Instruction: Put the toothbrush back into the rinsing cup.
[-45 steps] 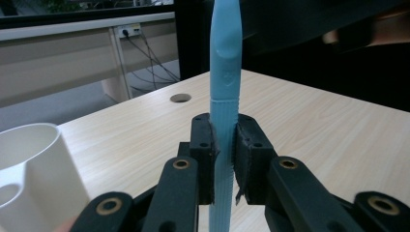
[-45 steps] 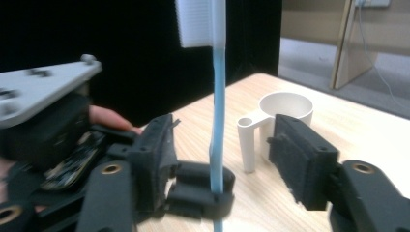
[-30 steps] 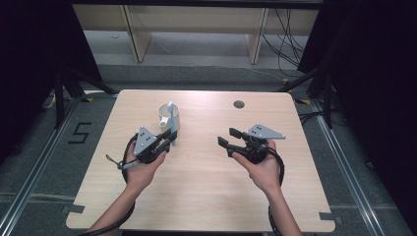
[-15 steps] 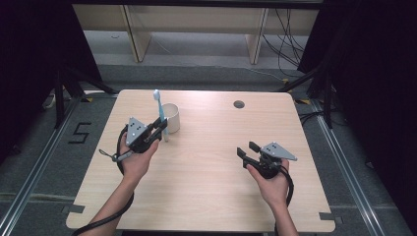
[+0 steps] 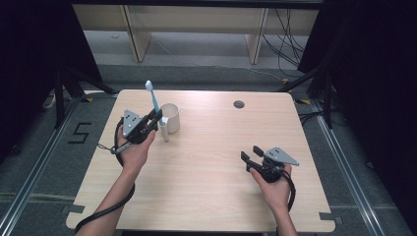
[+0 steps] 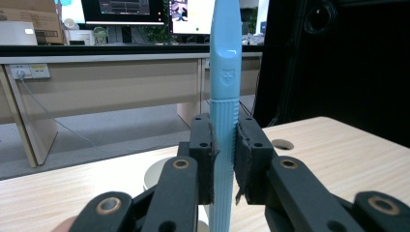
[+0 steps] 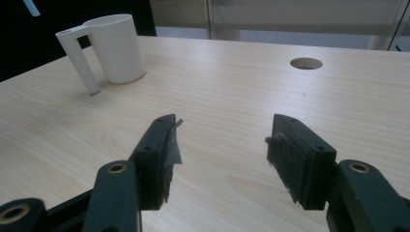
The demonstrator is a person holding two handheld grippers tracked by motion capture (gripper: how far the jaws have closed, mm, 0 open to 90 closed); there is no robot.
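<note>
A light blue toothbrush (image 5: 152, 97) stands upright in my left gripper (image 5: 156, 118), which is shut on its ribbed handle (image 6: 223, 145). The brush head points up, above a white cup (image 5: 170, 118) with a long handle that stands upright on the table just right of the gripper. In the left gripper view the cup's rim (image 6: 157, 174) peeks out behind the jaws. My right gripper (image 5: 251, 157) hovers low over the right front of the table, open, with nothing between its pads (image 7: 220, 159). It faces the cup (image 7: 113, 48) from a distance.
The wooden table (image 5: 206, 191) has a round cable hole (image 5: 239, 104) near its back edge. Shelving and cables stand on the floor beyond the table. Dark curtains flank both sides.
My left gripper has lifted the toothbrush upright, clear of the cup, and pulled left. The right gripper let go, opened and drew back to the right front.
</note>
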